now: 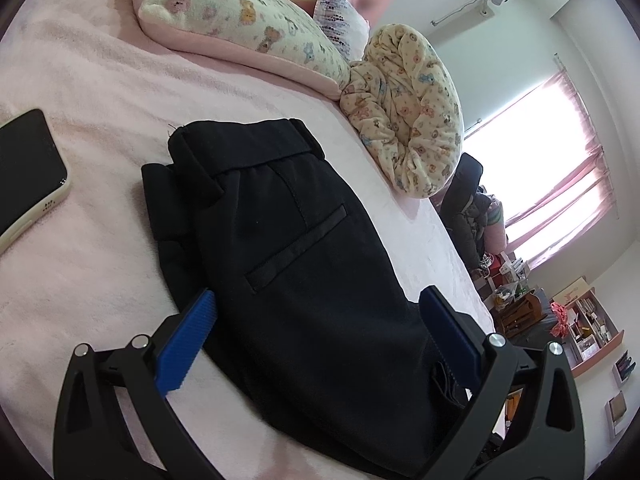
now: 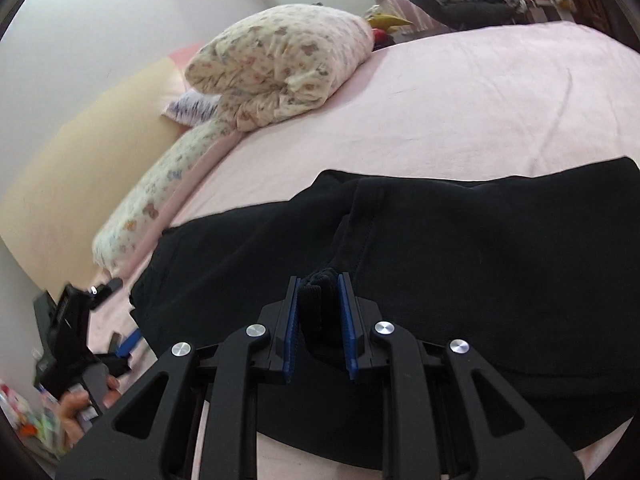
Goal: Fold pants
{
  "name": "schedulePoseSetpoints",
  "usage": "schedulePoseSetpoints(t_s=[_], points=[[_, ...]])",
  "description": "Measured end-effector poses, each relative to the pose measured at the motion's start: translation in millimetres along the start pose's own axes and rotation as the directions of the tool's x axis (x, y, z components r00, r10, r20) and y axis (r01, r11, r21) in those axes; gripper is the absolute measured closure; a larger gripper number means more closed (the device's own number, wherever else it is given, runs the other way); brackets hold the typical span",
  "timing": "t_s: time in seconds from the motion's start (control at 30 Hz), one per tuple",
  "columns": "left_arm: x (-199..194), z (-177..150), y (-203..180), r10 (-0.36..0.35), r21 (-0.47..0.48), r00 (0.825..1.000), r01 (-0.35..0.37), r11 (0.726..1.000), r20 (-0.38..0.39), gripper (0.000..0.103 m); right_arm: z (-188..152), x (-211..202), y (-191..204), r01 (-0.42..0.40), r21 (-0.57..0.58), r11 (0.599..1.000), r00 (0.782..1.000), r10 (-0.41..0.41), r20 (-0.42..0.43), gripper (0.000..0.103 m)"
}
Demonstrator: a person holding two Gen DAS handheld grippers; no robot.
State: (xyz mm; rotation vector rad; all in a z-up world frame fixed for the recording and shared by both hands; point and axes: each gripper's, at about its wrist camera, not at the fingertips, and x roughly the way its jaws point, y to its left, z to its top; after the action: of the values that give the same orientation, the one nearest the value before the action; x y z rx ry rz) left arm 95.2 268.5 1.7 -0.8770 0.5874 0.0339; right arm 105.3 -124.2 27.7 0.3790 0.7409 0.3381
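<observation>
The black pants (image 1: 288,248) lie folded on the pink bed (image 1: 92,80), waistband toward twelve o'clock in the left wrist view and a slit back pocket (image 1: 296,248) facing up. The left claw (image 1: 316,312) is spread wide over the near end of the bundle, one blue pad (image 1: 192,340) at eight o'clock resting against the cloth's edge, the other at four o'clock beside a frayed bit of fabric; nothing is caught between them.

The right claw (image 2: 318,312) is pressed in on a bunched ridge of the same pants (image 2: 460,280), the dark fabric squeezed between its two blue pads. From that side the pants spread from nine o'clock across to three o'clock over the pink sheet (image 2: 460,100).

A phone (image 1: 24,176) lies face up on the bed at nine o'clock in the left wrist view, well apart from the pants. A printed pillow (image 1: 240,24) sits at twelve o'clock, and a rolled quilt (image 1: 408,120) in a similar print lies just beside it at the bed's edge, near the waistband. Past the bed, at three o'clock, a bright window with pink curtains (image 1: 568,168) and a cluttered shelf (image 1: 580,328) show. In the right wrist view the person's hand (image 2: 76,412) grips the other tool's handle at eight o'clock.
</observation>
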Motion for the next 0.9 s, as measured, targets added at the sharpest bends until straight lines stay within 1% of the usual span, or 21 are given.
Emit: schedulePoseSetpoints(t_s=[0.03,0.07,0.1,0.13,0.17,0.2,0.23,0.27,0.3,0.33,0.37,0.43,0.47,0.5,0.57,0.6,0.7,0.83,0.9], points=[[0,0,0,0.003,0.004,1.000,-0.003,1.000,-0.001,0.002,-4,7,7,0.042,-0.063,0.997,0.999,-0.043,-0.027,0.083],[-1,-1,0,0.004,0.005,1.000,-0.004,1.000,-0.001,0.002,-6,10,10,0.063,-0.102,0.993,0.997,-0.068,-0.044,0.082],[-1,0,0,0.003,0.005,1.000,-0.003,1.000,-0.001,0.002,-12,15,16,0.096,-0.169,0.981,0.991,-0.109,-0.071,0.081],[-1,0,0,0.002,0.004,1.000,-0.002,1.000,-0.001,0.002,-17,16,21,0.109,-0.215,0.971,0.988,-0.129,-0.084,0.062],[-1,0,0,0.001,0.003,1.000,-0.001,1.000,-0.002,0.002,-21,16,25,0.108,-0.245,0.964,0.986,-0.135,-0.096,0.053],[0,0,0,0.000,0.002,1.000,0.000,1.000,-0.003,0.002,-26,14,31,0.101,-0.290,0.952,0.986,-0.136,-0.100,0.049],[0,0,0,0.000,0.002,1.000,0.000,1.000,-0.003,0.002,-32,9,38,0.097,-0.334,0.938,0.988,-0.132,-0.085,0.049],[0,0,0,0.000,0.002,1.000,0.000,1.000,-0.003,0.002,-35,2,41,0.073,-0.350,0.934,0.992,-0.105,-0.071,0.050],[-1,0,0,-0.001,0.002,1.000,0.001,1.000,-0.001,0.002,-37,-4,42,0.054,-0.353,0.934,0.995,-0.079,-0.058,0.054],[-1,0,0,-0.003,0.001,1.000,0.003,1.000,0.001,0.002,-38,-15,42,0.042,-0.351,0.935,0.999,-0.051,-0.017,0.057],[0,1,0,-0.005,0.000,1.000,0.005,1.000,0.002,0.002,-38,-21,41,0.051,-0.351,0.935,0.999,-0.050,0.012,0.058],[0,0,1,-0.009,-0.005,1.000,0.009,1.000,0.005,0.002,-37,-24,39,0.080,-0.359,0.930,0.997,-0.071,0.036,0.061],[-1,0,1,-0.010,-0.005,1.000,0.010,1.000,0.005,0.002,-35,-22,38,0.090,-0.359,0.929,0.996,-0.084,0.030,0.062],[-1,0,1,-0.010,-0.004,1.000,0.010,1.000,0.004,0.002,-34,-18,34,0.092,-0.341,0.935,0.996,-0.093,0.013,0.065],[0,0,1,-0.010,-0.003,1.000,0.010,1.000,0.002,0.002,-29,-8,31,0.105,-0.320,0.941,0.994,-0.110,0.004,0.068],[0,0,1,-0.009,-0.004,1.000,0.009,1.000,0.001,0.002,-27,-2,28,0.114,-0.307,0.945,0.992,-0.123,-0.009,0.070],[1,0,1,-0.011,-0.005,1.000,0.011,1.000,-0.002,0.002,-26,13,15,0.096,-0.249,0.964,0.990,-0.119,-0.078,0.072],[1,1,2,-0.012,-0.009,1.000,0.012,1.000,-0.003,0.002,-28,9,17,0.082,-0.271,0.959,0.992,-0.104,-0.069,0.072],[1,1,2,-0.015,-0.015,1.000,0.015,1.000,-0.003,0.002,-28,14,19,0.104,-0.294,0.950,0.989,-0.132,-0.074,0.072]])
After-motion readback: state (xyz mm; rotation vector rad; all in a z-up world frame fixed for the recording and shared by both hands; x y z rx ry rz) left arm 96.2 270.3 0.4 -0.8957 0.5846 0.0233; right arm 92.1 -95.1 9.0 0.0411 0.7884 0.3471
